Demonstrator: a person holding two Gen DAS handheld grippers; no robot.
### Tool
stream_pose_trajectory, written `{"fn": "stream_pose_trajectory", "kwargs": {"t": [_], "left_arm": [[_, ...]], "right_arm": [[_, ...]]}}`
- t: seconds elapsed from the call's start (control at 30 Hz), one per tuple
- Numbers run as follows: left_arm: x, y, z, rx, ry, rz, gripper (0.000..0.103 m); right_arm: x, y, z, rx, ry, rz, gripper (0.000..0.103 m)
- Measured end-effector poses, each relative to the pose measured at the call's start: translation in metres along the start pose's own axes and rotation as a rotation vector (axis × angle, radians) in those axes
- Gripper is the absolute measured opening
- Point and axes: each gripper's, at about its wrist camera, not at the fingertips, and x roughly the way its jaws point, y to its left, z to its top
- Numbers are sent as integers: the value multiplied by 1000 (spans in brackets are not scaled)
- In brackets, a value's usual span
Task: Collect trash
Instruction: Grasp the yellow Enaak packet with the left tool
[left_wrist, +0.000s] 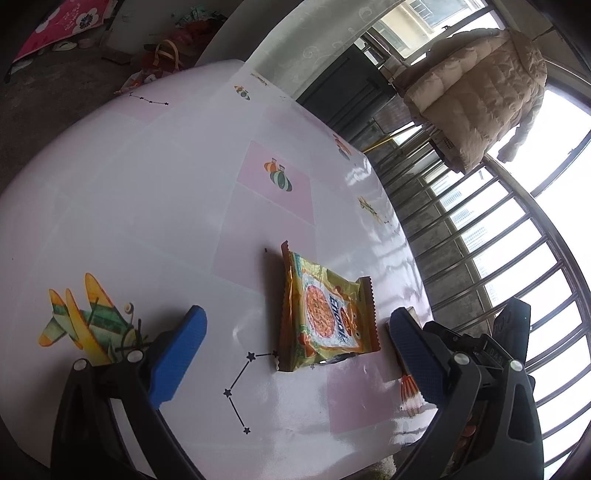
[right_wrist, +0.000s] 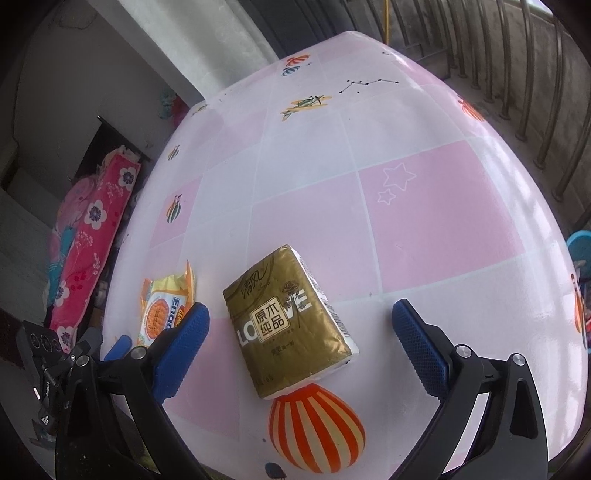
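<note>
Left wrist view: left gripper (left_wrist: 295, 350) with jaws spread wide and empty; a yellow snack wrapper (left_wrist: 325, 314) lies flat on the pink-checked table (left_wrist: 147, 166) between the blue pads (left_wrist: 177, 358), touching neither. Right wrist view: right gripper (right_wrist: 301, 347) likewise spread wide and empty, with a gold tissue pack (right_wrist: 291, 321) lying between its pads; the same wrapper sits at 9 o'clock from the pack. No bin is visible. Judged progress: 0 of 2 items lifted; both grasps and disposal remain.
</note>
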Motion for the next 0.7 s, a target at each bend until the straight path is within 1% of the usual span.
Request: {"fn": "stream_pose_trajectory", "kwargs": {"t": [0.27,0.43,0.7], "left_arm": [[0,0,0,5,5,2,97],[0,0,0,7,4,2,97],[0,-1,1,6,3,1,97]], "right_arm": [[-3,-8,0,21,1,38,95],[-7,-12,-3,40,-25,67,95],[-9,-14,-2,44,-17,84,95]]}}
